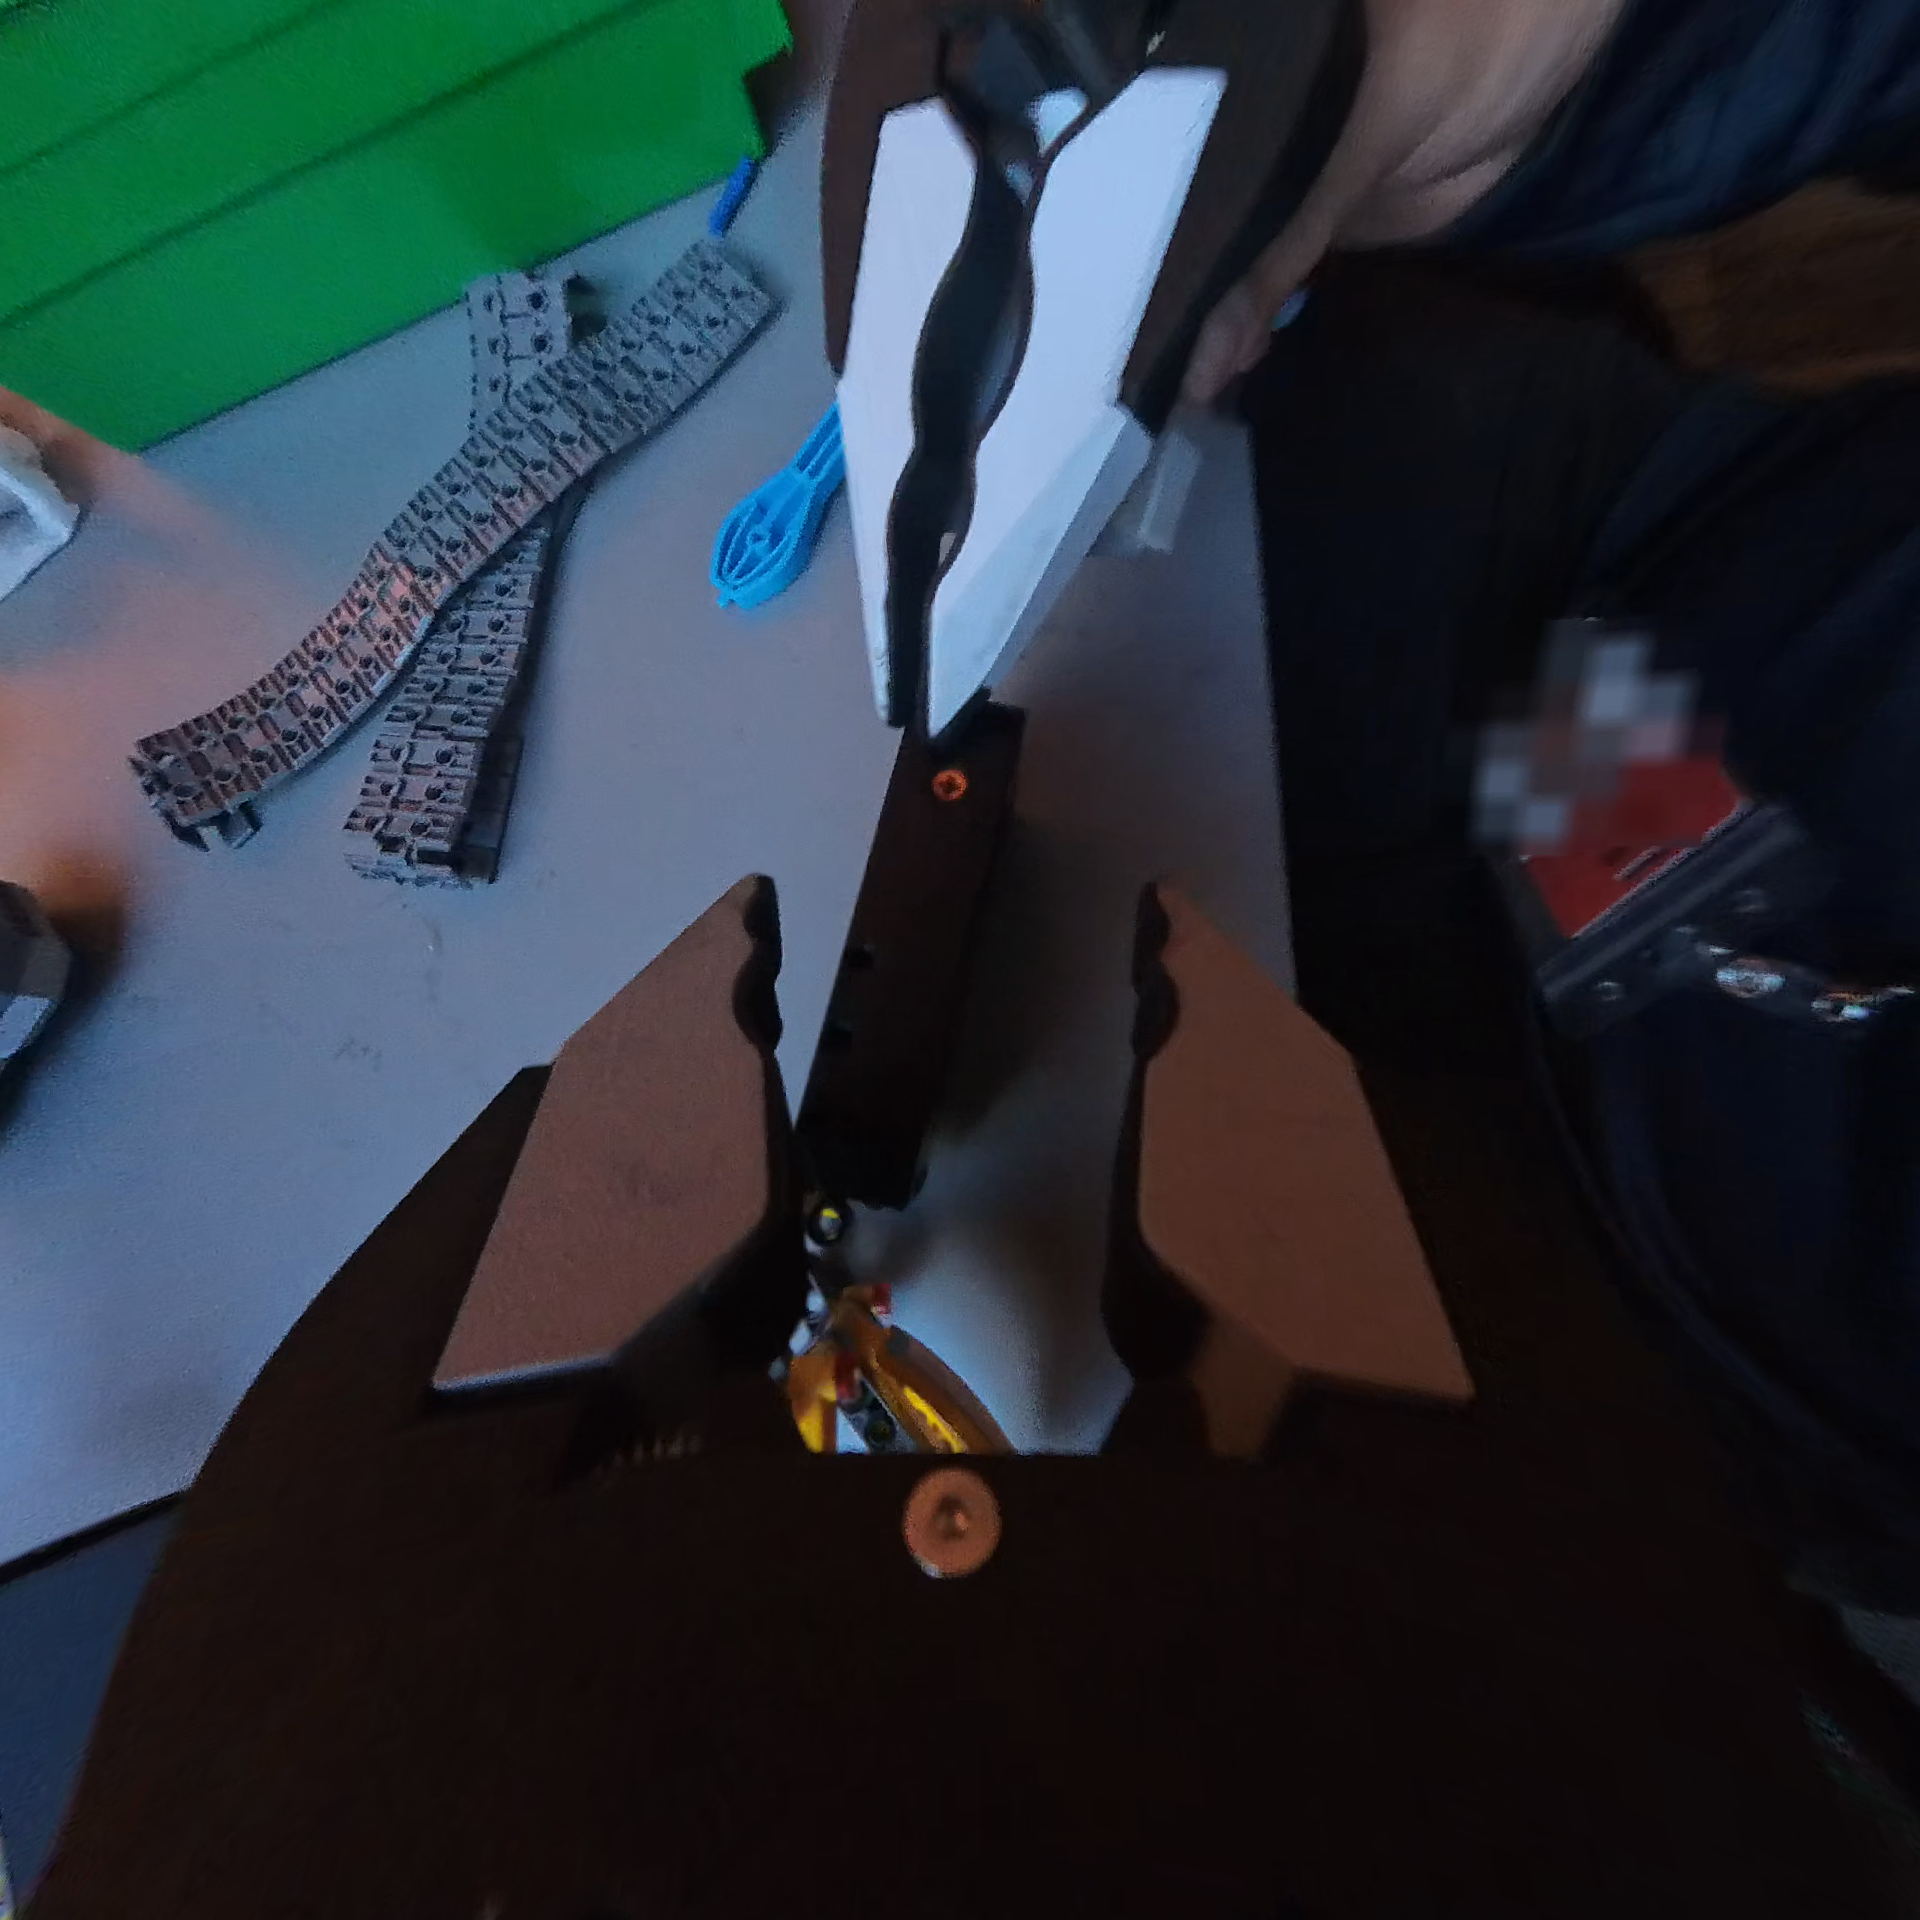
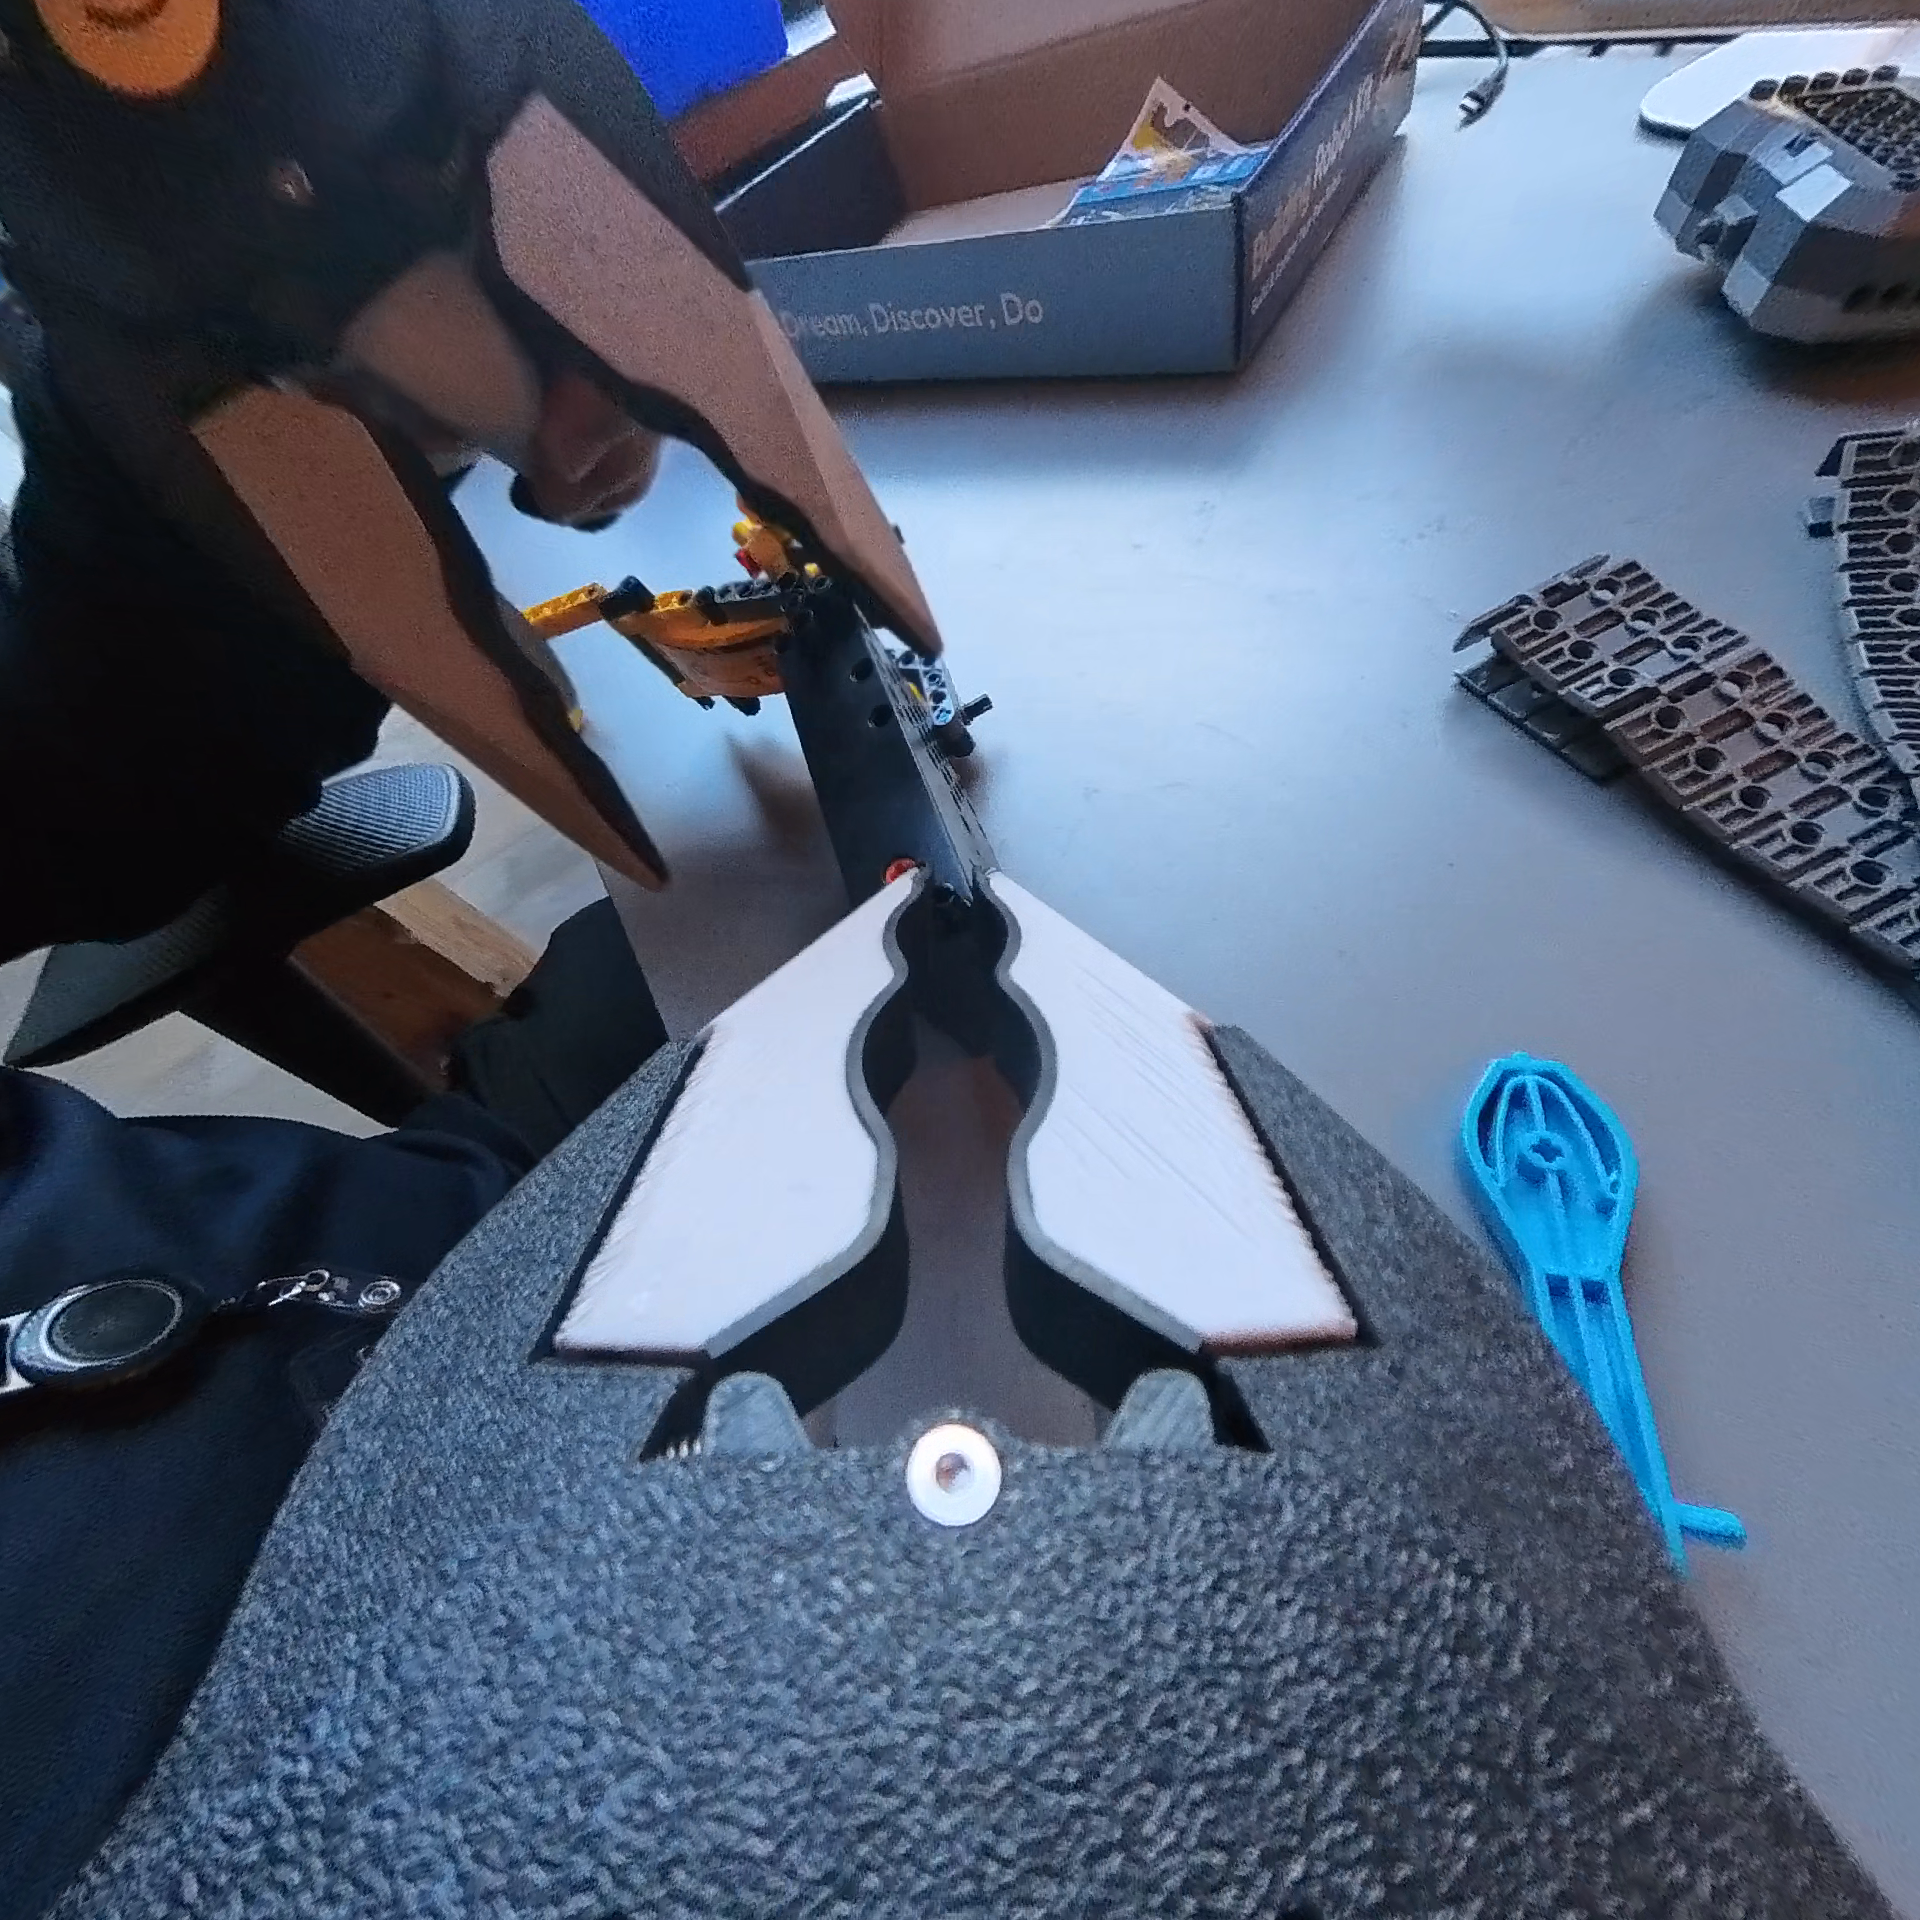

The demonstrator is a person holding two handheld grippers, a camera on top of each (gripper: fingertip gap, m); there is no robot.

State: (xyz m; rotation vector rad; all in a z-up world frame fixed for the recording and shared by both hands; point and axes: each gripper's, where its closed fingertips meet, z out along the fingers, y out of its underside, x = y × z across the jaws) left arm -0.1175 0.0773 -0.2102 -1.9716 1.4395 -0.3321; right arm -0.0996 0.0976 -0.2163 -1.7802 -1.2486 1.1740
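Observation:
A long black brick beam (image 1: pixel 914 987) stands tilted over the grey table (image 1: pixel 623 987), joined at its near end to a yellow brick assembly (image 1: pixel 862 1371). My right gripper (image 1: pixel 920 717), with white fingers, is shut on the beam's far end. In the right wrist view, my right gripper (image 2: pixel 953 881) clamps the beam (image 2: pixel 883 748), with the yellow assembly (image 2: pixel 696 634) beyond it. My left gripper (image 1: pixel 956 899), with brown fingers, is open and straddles the beam. In the right wrist view, one finger of my left gripper (image 2: pixel 784 756) touches the beam's top.
Grey track strips (image 1: pixel 457 561) (image 2: pixel 1704 727) and a blue plastic tool (image 1: pixel 774 520) (image 2: pixel 1558 1195) lie on the table. A green box (image 1: pixel 312 156), an open cardboard box (image 2: pixel 1039 260) and a grey brick model (image 2: pixel 1808 208) stand farther off. A chair (image 2: pixel 343 831) sits off the table's edge. Left and right tips are no more than a few centimetres apart.

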